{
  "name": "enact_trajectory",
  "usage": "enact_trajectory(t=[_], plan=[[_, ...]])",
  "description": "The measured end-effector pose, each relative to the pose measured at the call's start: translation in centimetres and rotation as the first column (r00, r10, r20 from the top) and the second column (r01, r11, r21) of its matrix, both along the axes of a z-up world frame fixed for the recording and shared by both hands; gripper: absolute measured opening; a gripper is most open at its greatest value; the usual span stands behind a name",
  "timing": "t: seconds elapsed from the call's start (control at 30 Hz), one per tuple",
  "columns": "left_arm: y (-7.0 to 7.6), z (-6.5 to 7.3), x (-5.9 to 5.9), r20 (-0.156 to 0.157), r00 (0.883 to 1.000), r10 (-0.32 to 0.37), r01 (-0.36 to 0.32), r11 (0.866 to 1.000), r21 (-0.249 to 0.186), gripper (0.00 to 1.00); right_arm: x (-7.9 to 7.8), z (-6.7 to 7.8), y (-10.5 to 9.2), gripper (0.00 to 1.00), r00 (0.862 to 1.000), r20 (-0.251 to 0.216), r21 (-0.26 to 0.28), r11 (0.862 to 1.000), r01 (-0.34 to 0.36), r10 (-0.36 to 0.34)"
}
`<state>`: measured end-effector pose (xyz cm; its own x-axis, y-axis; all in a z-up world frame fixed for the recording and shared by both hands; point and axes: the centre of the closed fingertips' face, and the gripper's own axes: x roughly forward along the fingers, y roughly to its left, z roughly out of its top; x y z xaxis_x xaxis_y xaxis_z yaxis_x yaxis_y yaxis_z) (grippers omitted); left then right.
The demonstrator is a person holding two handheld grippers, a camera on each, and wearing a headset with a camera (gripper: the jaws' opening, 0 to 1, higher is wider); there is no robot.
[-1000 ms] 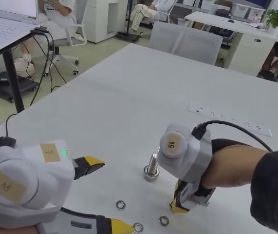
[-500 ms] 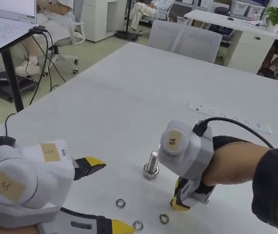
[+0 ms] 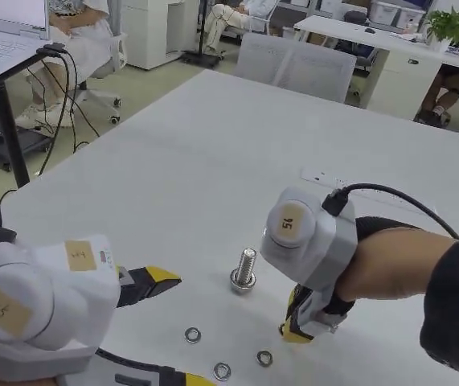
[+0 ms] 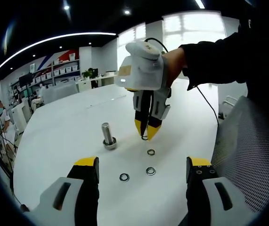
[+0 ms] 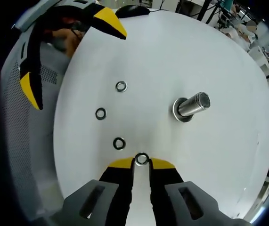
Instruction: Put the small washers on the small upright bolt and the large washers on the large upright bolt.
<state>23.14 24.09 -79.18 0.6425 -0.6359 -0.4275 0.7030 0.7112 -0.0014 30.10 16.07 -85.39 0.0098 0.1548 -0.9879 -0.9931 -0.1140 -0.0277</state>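
An upright bolt (image 3: 244,268) (image 4: 108,136) (image 5: 191,105) stands on the white table (image 3: 213,161) with a ring around its foot. My right gripper (image 3: 293,328) (image 5: 142,162) points down at the table to the right of the bolt, shut on a small washer (image 5: 142,158) (image 4: 145,137) pinched between its yellow tips. Three loose washers lie in front of the bolt: one (image 3: 193,334) (image 5: 121,86), another (image 3: 222,371) (image 5: 101,113) and a third (image 3: 264,358) (image 5: 119,143). My left gripper (image 3: 177,330) (image 4: 142,165) hovers open at the near left, nothing between its jaws.
A white power strip (image 3: 325,181) lies on the table beyond the bolt. A grey chair (image 3: 297,68) stands at the far edge. A desk with a laptop (image 3: 4,40) and hanging cables is off to the left, and seated people are in the background.
The head camera has tilted, shifting the scene slightly. My right gripper has lifted a little while still holding the washer. The left gripper stays open in place.
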Motion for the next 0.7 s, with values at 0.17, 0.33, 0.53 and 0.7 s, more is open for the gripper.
enact_trajectory(t=[0.17,0.33,0.53,0.7], plan=[[-0.5,0.2,-0.1,-0.001,1.000,-0.020,0.020,1.000,-0.020,0.75,-0.2,0.9,-0.2,0.13,1.000,0.005,0.017,1.000,0.015,-0.016],[-0.9,0.2,-0.4,-0.004,0.999,-0.042,0.042,0.999,-0.023,0.75,-0.5,1.8,-0.4,0.13,1.000,0.014,0.034,0.999,0.026,-0.026],[-1.2,0.3,-0.5,-0.003,0.998,-0.060,0.060,0.998,-0.029,0.75,-0.9,3.3,-0.6,0.13,0.999,0.022,0.064,0.997,0.037,-0.039],[-1.4,0.3,-0.6,-0.002,0.998,-0.065,0.065,0.997,-0.035,0.75,-0.9,4.2,-0.9,0.13,0.998,0.032,0.072,0.996,0.044,-0.046]])
